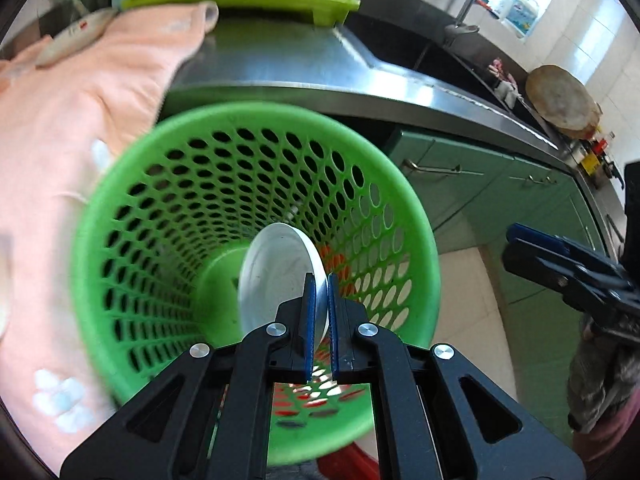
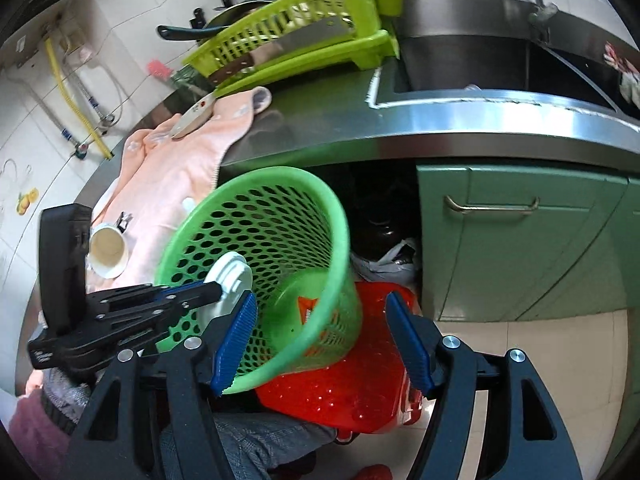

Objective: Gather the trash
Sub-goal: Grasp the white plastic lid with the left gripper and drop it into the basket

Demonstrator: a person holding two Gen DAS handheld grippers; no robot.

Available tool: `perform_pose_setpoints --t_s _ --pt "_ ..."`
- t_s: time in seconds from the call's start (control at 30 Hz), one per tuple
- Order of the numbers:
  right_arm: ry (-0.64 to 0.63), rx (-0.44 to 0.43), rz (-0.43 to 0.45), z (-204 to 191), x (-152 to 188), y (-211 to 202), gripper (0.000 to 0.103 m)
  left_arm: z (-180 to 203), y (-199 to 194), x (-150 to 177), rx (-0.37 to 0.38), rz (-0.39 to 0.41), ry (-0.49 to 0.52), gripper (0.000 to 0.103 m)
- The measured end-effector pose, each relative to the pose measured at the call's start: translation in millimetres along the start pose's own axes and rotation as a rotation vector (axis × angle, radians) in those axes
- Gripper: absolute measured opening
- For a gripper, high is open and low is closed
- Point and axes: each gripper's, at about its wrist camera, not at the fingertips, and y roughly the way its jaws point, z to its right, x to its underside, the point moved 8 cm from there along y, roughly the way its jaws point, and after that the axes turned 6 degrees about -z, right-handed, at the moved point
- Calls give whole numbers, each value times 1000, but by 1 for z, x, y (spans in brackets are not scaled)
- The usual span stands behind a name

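A green perforated wastebasket (image 1: 224,184) is tilted with its mouth toward me; it also shows in the right wrist view (image 2: 280,240). My left gripper (image 1: 320,312) is shut on the rim of a white plastic lid (image 1: 276,276) and holds it inside the basket's mouth. The lid also shows in the right wrist view (image 2: 230,280), with the left gripper (image 2: 208,292) beside it. An orange wrapper (image 2: 308,308) lies at the basket's bottom. My right gripper (image 2: 320,336) is open and empty, in front of the basket's lower side.
A pink towel (image 2: 176,172) covers the steel counter (image 2: 440,128), with a paper cup (image 2: 106,248) and a knife (image 2: 192,116) on it. A green dish rack (image 2: 296,28) and a sink (image 2: 480,64) are behind. A red bin (image 2: 360,380) is below, by green cabinets (image 2: 520,240).
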Motion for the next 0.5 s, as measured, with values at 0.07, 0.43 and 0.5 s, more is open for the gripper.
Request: perform_pose_setpoints --t_s 0.07,0.43,0.5 --pt "11 -1 -6 5 1 3 65 0 11 0 7 -20 -12 5" --pt "-2 -19 -21 1 6 12 65 -2 15 6 22 -20 -46 7" --pt "-14 -24 -19 -6 7 10 65 -3 5 9 16 -4 -47 7"
